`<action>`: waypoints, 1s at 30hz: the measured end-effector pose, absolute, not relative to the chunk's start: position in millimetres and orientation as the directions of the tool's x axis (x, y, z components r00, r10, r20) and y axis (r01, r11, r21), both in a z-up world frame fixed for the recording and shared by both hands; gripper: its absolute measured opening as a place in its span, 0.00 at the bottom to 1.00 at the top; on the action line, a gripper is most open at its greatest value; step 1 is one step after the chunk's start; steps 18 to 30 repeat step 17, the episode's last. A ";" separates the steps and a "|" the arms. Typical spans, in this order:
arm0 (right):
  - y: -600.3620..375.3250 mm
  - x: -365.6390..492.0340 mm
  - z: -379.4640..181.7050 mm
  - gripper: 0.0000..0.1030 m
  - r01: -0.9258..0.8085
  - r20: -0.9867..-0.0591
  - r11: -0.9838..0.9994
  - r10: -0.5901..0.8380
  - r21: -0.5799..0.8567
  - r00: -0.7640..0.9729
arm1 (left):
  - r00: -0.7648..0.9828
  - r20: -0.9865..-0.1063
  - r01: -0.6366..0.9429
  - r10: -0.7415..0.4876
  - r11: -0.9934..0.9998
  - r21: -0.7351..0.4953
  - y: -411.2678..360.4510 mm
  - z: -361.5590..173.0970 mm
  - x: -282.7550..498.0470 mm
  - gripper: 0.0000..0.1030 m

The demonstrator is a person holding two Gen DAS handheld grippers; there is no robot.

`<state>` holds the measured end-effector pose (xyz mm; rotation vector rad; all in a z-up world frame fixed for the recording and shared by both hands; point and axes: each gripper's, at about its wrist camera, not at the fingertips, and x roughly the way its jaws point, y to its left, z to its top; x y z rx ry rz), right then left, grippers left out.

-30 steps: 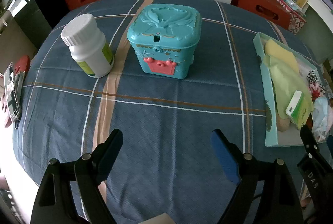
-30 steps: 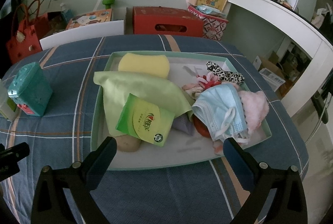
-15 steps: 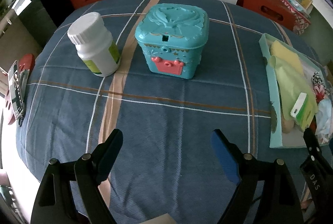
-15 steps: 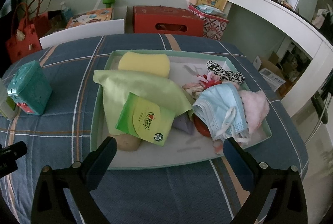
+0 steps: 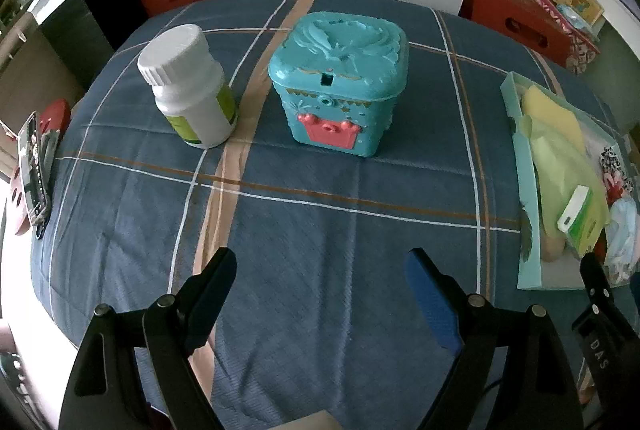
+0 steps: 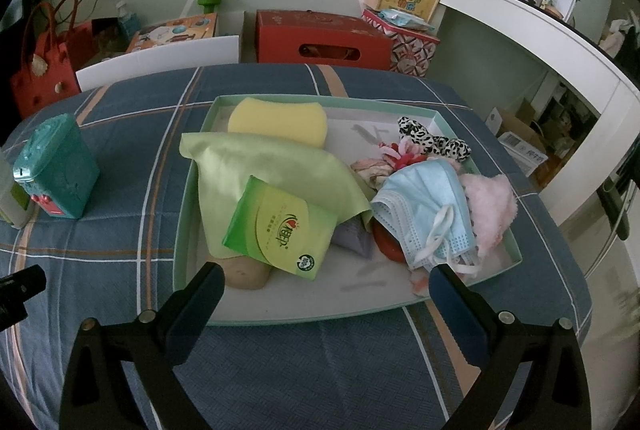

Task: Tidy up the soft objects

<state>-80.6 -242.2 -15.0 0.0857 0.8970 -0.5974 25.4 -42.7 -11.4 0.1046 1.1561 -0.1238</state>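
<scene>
Drifting closer over the last second, the left gripper (image 5: 320, 270) is hovering with fingers spread and empty, the teal box (image 5: 340, 82) and white bottle (image 5: 188, 90) ahead. The right gripper (image 6: 324, 282), equally wide and empty, is hanging at the near rim of the tray (image 6: 188, 214); beyond its fingers the tissue pack (image 6: 280, 230), green cloth (image 6: 276, 170), mask (image 6: 424, 206) and sponge (image 6: 278, 118) are already lying inside, fitting either sorting underway or finished.

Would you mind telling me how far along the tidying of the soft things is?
The sponge, green cloth, wipes pack, mask and pink fluff already lie in the tray. Nothing is in hand: both the left claw and the right claw are open and empty. Only the bottle and teal box stand outside the tray.
</scene>
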 end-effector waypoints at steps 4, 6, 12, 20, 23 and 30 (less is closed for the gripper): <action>-242.0 -80.4 -15.6 1.00 0.520 -0.756 0.836 -0.452 -0.175 0.473 | 0.404 -0.914 0.141 -0.038 0.990 0.021 -41.5 -10.2 25.1 0.84; -242.4 -80.7 -16.4 1.00 0.520 -0.757 0.836 -0.453 -0.176 0.472 | 0.406 -0.913 0.140 -0.035 0.990 0.024 -41.8 -10.3 25.0 0.84; -242.6 -80.8 -16.3 1.00 0.519 -0.757 0.836 -0.452 -0.176 0.472 | 0.408 -0.913 0.137 -0.033 0.990 0.025 -42.7 -10.8 24.6 0.84; -242.5 -80.4 -16.1 1.00 0.519 -0.756 0.836 -0.453 -0.176 0.472 | 0.406 -0.913 0.142 -0.038 0.990 0.022 -42.7 -10.1 24.2 0.84; -242.5 -80.4 -16.1 1.00 0.519 -0.756 0.836 -0.453 -0.176 0.472 | 0.406 -0.913 0.142 -0.038 0.990 0.022 -42.7 -10.1 24.2 0.84; -242.5 -80.4 -16.1 1.00 0.519 -0.756 0.836 -0.453 -0.176 0.472 | 0.406 -0.913 0.142 -0.038 0.990 0.022 -42.7 -10.1 24.2 0.84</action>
